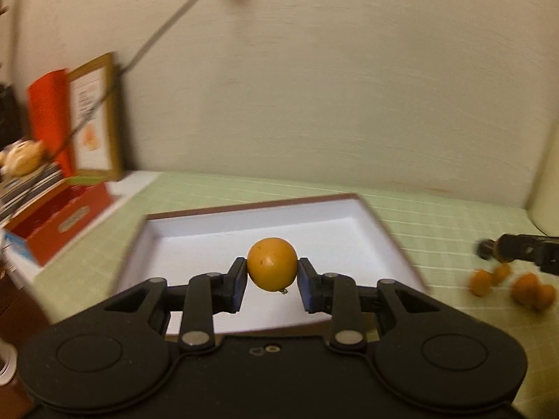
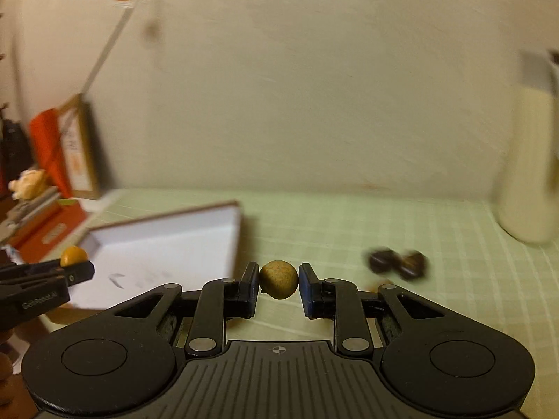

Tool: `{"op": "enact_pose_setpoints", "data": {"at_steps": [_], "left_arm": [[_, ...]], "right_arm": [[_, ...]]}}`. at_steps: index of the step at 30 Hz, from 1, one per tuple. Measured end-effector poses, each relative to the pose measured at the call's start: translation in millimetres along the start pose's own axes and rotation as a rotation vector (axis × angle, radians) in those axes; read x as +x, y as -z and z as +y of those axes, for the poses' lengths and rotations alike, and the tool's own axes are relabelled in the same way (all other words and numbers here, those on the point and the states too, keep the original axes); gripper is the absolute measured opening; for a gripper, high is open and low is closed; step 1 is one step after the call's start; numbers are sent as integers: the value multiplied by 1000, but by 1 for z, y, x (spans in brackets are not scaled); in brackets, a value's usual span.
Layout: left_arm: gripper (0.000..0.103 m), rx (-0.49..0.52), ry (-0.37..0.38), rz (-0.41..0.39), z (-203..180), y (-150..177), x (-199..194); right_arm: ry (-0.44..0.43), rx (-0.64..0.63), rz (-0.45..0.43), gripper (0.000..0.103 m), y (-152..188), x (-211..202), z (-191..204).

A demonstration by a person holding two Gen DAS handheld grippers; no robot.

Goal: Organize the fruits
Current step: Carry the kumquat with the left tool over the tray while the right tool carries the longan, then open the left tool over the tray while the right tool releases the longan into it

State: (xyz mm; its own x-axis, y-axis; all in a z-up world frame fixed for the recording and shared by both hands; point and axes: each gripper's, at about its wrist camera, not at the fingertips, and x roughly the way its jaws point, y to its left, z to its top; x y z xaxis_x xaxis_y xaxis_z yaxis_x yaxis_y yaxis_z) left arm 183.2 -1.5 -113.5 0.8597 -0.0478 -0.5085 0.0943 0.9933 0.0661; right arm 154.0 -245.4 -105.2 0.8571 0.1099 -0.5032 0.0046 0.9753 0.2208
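1. Left wrist view: the left gripper (image 1: 272, 272) pinches a smooth orange fruit (image 1: 272, 264) between its blue pads, one pad on each flank, so the round fruit cannot roll out. A small stem nub shows at the fruit's underside.
2. That fruit hangs above the white interior of the open box (image 1: 335, 216), which lies flat on the green checked tablecloth (image 1: 436, 216). The box looks like the collecting place, and the fruit is held over it, probably ready to be lowered and let go.
3. Right wrist view: the right gripper (image 2: 278, 281) is closed on a speckled tan fruit (image 2: 278, 279), gripped across its widest part, above the cloth just right of the box's near corner.
4. Each gripper carries one fruit, likely so that two kinds go in at one pass.
5. Loose fruit remains on the cloth: a cluster of small orange fruits (image 1: 513, 288) well right of the box, and dark brown pieces (image 2: 398, 262) to the right of the right gripper, blurred beyond naming.
6. My judgement: the sorting is at an early stage, since the box shows no fruit resting inside it.
7. Both views are smeared with motion blur, so fine contact at the pads is hard to confirm.
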Motion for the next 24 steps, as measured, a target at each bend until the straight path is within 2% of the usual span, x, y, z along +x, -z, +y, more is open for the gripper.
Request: {"op": "enact_pose_setpoints", "data": {"at_steps": [5,9,14,24], "left_arm": [[22,-34,-89,6,39,-9,9],[22,-34,-124,13,58,-8,19],[22,-61,-133,43,73,-1,28],[22,-78,-134,61,82,4,36]], "right_arm": [[-78,-70,4,25,-19,24,42],[-108,-109,12,25,-22,49,62],[-118,-101,44,25,-18,78,74],[-99,-77,70,25,-14,105,79]]}}
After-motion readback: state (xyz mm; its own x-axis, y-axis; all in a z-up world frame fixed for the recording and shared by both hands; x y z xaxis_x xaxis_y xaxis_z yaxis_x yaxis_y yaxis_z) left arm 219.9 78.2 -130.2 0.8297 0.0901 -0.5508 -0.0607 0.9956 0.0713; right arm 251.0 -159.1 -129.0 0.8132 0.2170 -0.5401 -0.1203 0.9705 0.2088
